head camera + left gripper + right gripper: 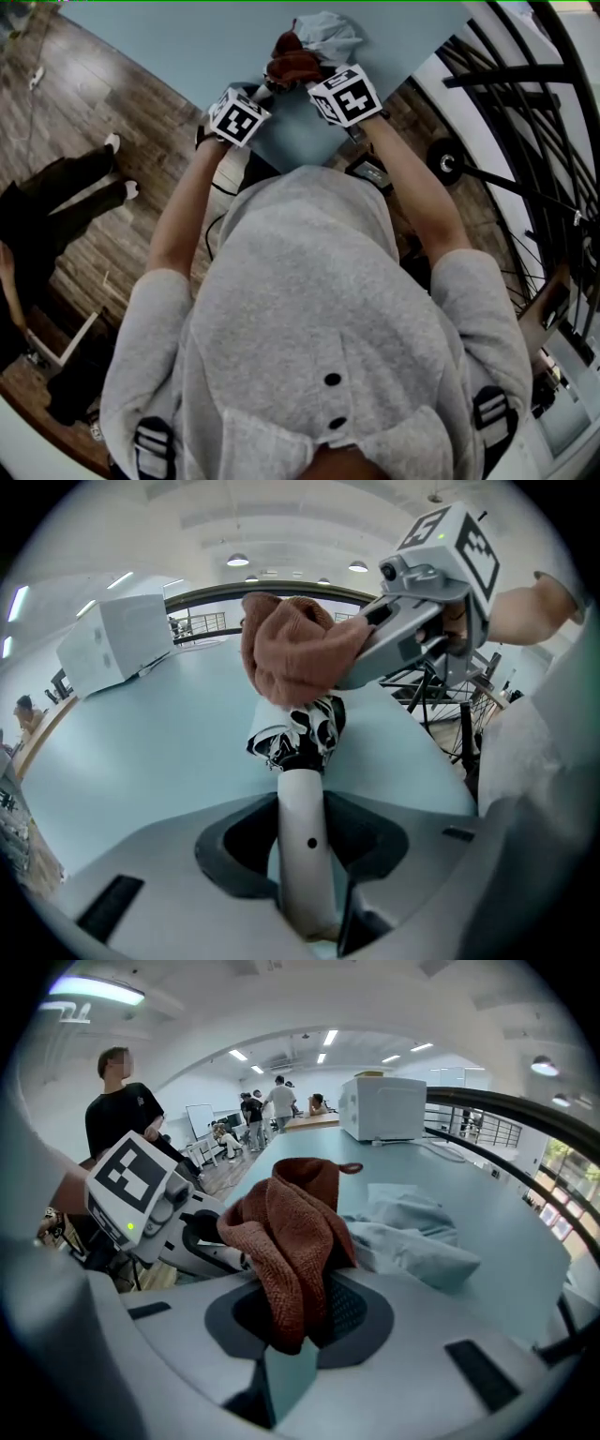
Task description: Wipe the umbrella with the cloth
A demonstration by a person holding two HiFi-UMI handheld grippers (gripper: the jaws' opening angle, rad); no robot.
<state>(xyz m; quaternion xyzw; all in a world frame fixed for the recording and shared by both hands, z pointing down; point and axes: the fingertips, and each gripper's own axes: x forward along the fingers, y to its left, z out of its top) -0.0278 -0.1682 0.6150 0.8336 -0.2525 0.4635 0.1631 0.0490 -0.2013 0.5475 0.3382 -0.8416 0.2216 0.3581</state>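
Nearest me, my left claw is clamped on the white handle of the folded umbrella, which points away from me over the pale blue table. My right claw is pinched tight on a rust-brown cloth, and the loose bulk of it lies over the far end of the black-and-white canopy. I judge the umbrella light, with the handle its only stiff part, so that is the right place to hold it, though the smooth plastic may twist in my grip if I rub hard. The canopy is soft, slack folds that should give and bunch under pressure, so strokes along its length look safest. The cloth is limp and nubbly and should cling well. Further off on the table lie some crumpled pale fabric and a white box
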